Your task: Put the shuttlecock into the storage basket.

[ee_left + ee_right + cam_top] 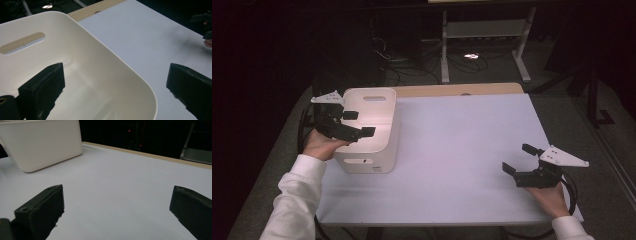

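A white plastic bin [368, 150] with slot handles stands at the left of the white table [462, 150]. My left gripper [359, 123] hangs open over the bin's near-left part, one jaw above the inside and the other above the rim. In the left gripper view the bin [100, 62] slopes away under my left gripper [115, 87], and the part of its inside that shows holds nothing. My right gripper [518, 158] stands open low over the table at the right, nothing between its jaws. From my right gripper [115, 210] the bin [42, 145] stands far off.
A bare wooden strip [457, 90] runs along the table's far edge. Beyond it on the dark floor are cables and a white desk frame [484, 35]. The other hand's gripper [202, 20] shows far off in the left gripper view.
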`<state>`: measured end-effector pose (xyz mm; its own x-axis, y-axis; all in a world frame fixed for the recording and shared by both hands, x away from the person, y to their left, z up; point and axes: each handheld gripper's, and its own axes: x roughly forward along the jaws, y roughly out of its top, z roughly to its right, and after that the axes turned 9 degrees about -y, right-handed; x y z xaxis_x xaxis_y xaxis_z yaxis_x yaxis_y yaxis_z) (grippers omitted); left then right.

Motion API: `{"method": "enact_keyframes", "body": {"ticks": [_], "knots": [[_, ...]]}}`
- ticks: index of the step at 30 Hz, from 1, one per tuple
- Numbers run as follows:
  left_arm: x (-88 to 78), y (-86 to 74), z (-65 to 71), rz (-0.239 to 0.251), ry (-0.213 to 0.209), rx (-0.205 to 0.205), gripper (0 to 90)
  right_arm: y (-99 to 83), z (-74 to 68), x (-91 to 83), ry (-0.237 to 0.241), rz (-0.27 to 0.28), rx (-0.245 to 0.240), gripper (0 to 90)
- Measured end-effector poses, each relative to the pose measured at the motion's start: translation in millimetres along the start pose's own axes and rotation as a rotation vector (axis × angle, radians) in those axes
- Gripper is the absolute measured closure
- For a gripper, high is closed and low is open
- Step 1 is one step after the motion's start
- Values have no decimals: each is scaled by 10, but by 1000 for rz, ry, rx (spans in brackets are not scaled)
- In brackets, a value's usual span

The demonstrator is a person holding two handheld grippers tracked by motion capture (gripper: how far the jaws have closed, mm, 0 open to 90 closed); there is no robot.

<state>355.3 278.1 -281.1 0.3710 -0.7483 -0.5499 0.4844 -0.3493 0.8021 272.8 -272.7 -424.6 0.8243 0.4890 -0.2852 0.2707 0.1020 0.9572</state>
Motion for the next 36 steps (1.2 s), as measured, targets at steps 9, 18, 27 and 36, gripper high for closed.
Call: {"method": "enact_keyframes", "body": {"ticks": [9, 18, 27, 36], "knots": [[-21, -41, 80, 45, -13, 32, 0, 6, -2, -9, -2, 6, -4, 0], [-81, -140, 105, 85, 16, 61, 0, 4, -5, -10, -3, 5, -4, 0], [-136, -207, 158, 127, 32, 76, 0, 2, -8, -9, -3, 4, -5, 0], [-205, -343, 165, 169, 50, 76, 0, 1, -8, -10, -3, 3, -7, 0]]}}
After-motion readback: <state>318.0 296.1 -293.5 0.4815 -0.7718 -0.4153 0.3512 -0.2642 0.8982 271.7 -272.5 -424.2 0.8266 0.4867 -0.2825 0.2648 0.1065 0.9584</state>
